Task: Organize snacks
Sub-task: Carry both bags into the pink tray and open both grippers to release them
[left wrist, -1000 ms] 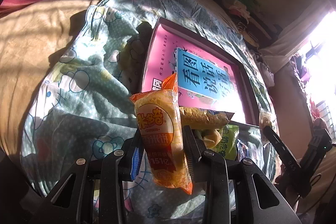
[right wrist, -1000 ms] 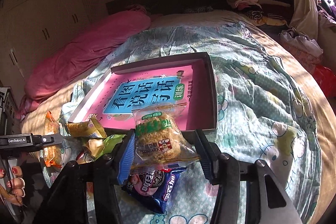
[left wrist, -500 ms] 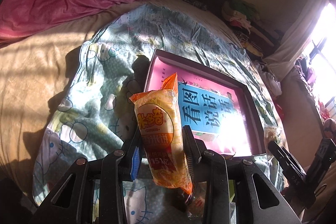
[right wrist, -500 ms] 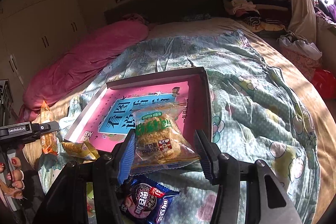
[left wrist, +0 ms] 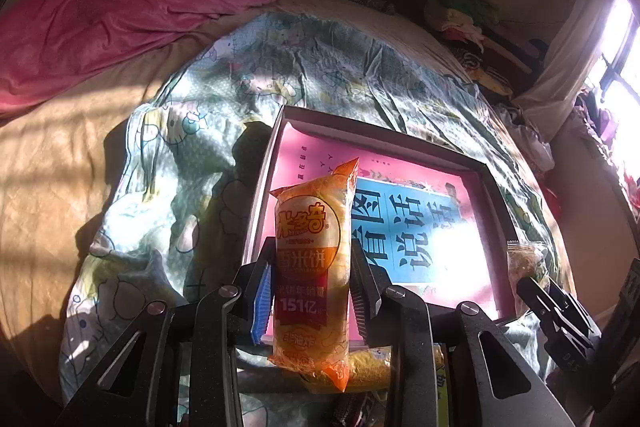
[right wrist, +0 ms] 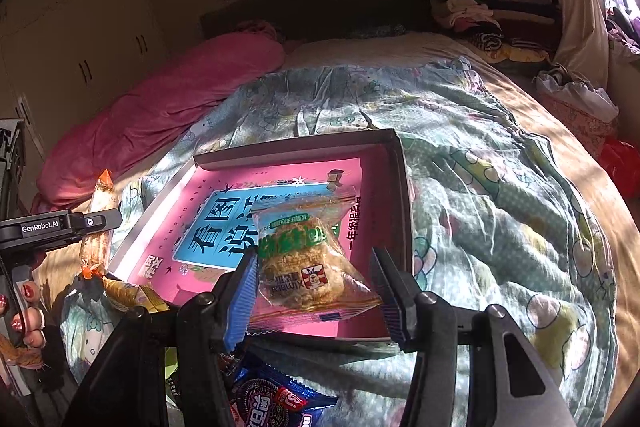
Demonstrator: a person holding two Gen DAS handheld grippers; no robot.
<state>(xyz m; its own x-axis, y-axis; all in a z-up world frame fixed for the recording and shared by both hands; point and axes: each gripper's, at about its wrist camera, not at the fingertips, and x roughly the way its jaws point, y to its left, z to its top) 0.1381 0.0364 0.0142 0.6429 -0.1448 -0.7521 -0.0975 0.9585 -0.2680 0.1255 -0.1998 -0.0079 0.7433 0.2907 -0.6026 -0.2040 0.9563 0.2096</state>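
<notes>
**Left wrist view: two packets held over the box, ready to set down**

Left wrist view shows the left hand-held gripper clamped on an upright orange rice-cracker packet, both pads pressing its lower half; its jaws have just been closing a little further on the packet. Behind the packet lies the shallow box with a pink booklet flat on its floor, resting on the patterned quilt near the foot edge of the bed.

From the right wrist view, the right hand-held gripper holds a clear packet of a brown puffed snack between its pads, hanging over the box's near right corner. A dark blue cookie packet and a yellow packet lie loose on the quilt just outside the near wall of the box.

The step in hand looks like carrying both packets into the box. To do it well:

- Bring each packet clear over the near wall before lowering, so a trailing seal does not catch the rim.
- Tilt the orange packet flat before letting go; released upright it would likely topple and slide.
- Set the two side by side, orange toward the left wall, puffed snack toward the right, leaving floor space for the loose packets.
- Keep the squeeze light: both contents look brittle.
- Lower close to the booklet, then open, since the quilt underneath is soft and the box may rock.
</notes>
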